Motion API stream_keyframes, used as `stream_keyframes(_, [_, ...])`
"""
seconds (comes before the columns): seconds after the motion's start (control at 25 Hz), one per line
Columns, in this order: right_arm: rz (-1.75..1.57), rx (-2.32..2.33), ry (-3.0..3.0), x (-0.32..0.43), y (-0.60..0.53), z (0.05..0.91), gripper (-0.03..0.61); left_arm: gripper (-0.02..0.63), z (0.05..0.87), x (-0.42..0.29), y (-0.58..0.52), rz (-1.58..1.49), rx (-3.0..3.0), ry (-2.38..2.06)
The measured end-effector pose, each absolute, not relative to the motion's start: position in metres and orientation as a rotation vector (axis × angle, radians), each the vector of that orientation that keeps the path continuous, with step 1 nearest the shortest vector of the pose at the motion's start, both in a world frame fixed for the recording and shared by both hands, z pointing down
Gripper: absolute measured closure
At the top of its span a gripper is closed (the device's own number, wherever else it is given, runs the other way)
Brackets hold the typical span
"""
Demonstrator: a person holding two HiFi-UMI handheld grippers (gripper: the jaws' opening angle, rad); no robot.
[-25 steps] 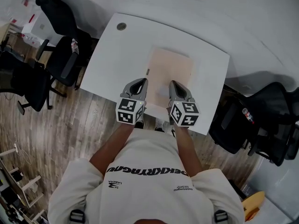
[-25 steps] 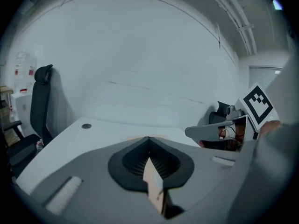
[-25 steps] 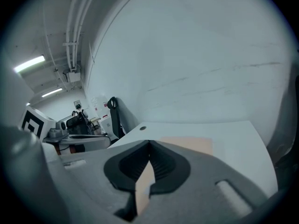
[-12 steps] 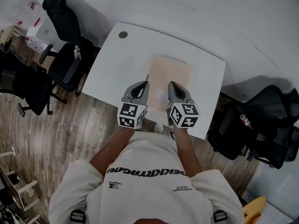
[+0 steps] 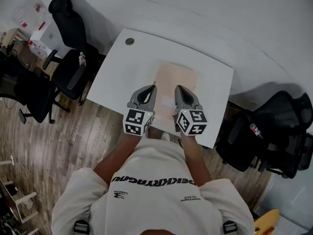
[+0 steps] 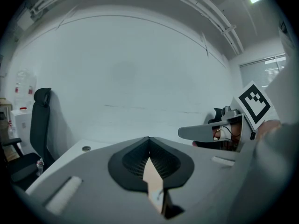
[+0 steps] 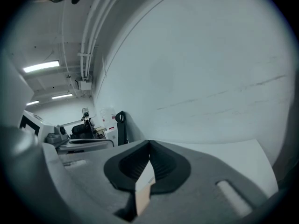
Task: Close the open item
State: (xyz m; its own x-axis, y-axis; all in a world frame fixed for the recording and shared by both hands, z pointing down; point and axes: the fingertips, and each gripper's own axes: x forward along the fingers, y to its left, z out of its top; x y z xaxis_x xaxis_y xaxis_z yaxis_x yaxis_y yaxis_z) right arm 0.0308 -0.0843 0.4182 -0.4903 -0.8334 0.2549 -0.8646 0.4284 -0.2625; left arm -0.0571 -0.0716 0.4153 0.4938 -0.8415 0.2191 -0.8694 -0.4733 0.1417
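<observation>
A flat beige item (image 5: 178, 78) lies in the middle of the white table (image 5: 120, 70); whether it stands open I cannot tell from above. My left gripper (image 5: 153, 87) and right gripper (image 5: 177, 88) hover side by side over its near end, both pointing away from me. In the left gripper view the jaws (image 6: 149, 139) meet at the tips, and a beige sliver (image 6: 152, 178) of the item shows through the gap below them. The right gripper (image 7: 149, 143) has its jaws shut the same way, with nothing between them.
A round grommet (image 5: 129, 41) sits at the table's far left corner. Black office chairs stand at the left (image 5: 73, 65) and the right (image 5: 276, 126) of the table. A pale wall runs behind the table, and the floor is wooden (image 5: 58, 146).
Both grippers have risen a little above the table, still side by side and shut. The table and the beige item look slightly smaller and farther in the head view.
</observation>
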Motion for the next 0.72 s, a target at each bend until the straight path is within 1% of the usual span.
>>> stream_keyframes(0.72, [0.46, 1.566, -2.618, 0.032, -0.072, 0.399, 0.58, 0.612, 0.397, -0.054, -0.06, 0.112, 2.543, -1.486])
